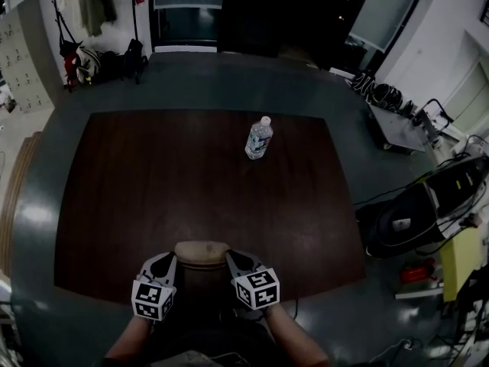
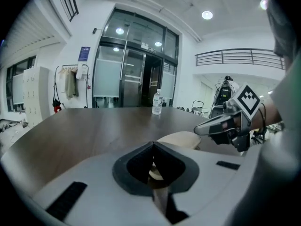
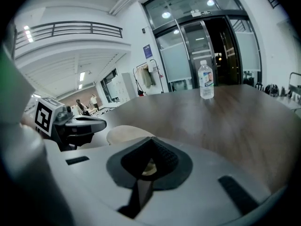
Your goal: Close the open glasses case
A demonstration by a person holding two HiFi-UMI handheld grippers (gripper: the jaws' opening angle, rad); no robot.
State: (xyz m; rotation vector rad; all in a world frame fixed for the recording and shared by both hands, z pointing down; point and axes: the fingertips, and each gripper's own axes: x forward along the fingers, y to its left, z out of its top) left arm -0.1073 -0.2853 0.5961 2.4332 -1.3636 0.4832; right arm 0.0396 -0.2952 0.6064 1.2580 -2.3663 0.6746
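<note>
Smooth beige rounded glasses case (image 1: 201, 251), dark woodgrain table (image 1: 153, 189), clear plastic bottle (image 1: 259, 138)

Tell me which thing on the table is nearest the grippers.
The beige glasses case, at the table's near edge between the left gripper and right gripper. The water bottle stands upright far across the table.
</note>
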